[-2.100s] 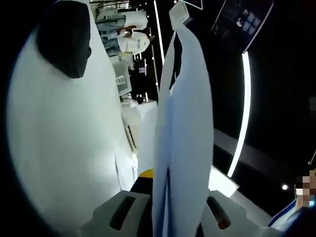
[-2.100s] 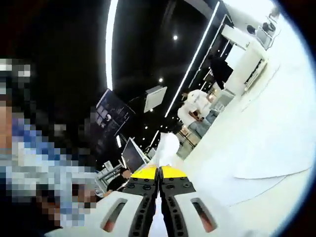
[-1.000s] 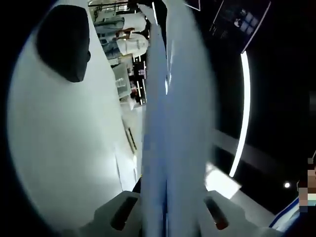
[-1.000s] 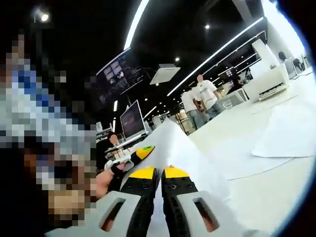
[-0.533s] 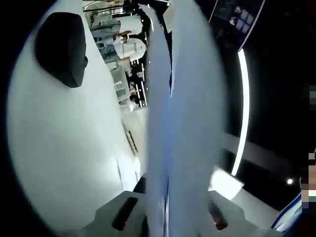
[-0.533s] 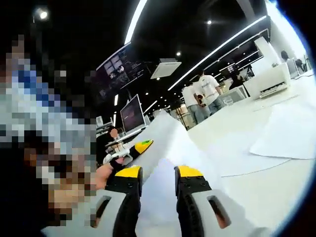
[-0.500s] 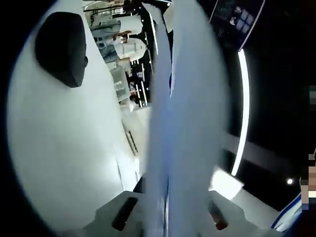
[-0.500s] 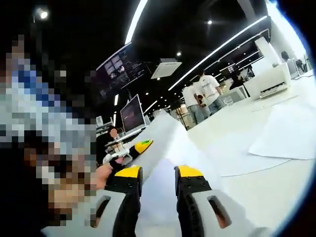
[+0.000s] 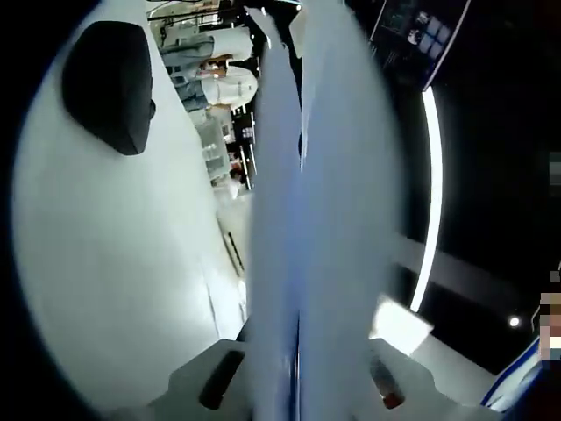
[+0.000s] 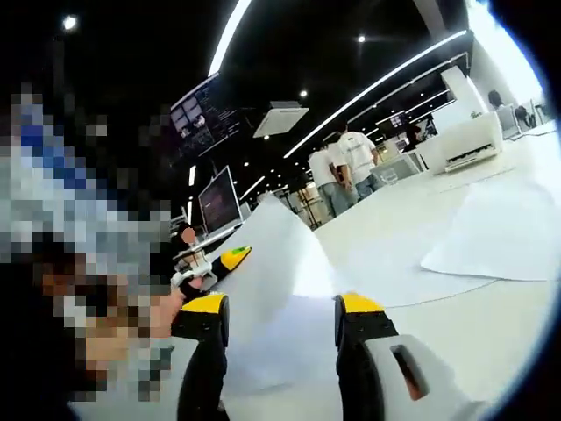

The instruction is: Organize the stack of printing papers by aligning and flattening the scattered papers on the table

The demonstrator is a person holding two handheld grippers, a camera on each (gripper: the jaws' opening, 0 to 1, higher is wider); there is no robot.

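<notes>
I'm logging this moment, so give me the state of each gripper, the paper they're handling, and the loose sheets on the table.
left gripper: shut on the held papers.
right gripper: open, jaws apart around the papers.
held papers: raised off the table, bowed.
loose sheet: lying flat, apart from the held papers.
table: white, papers not yet stacked.

Right gripper (image 10: 279, 329): black jaws, yellow tips, white housing.

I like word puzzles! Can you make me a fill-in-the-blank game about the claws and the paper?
1. The right claw has its jaws ____.
2. The left claw is shut on a bunch of ____.
3. More sheets lie on the white ____.
4. The right claw's jaw tips are colored ____.

Missing words: open; paper; table; yellow
</notes>
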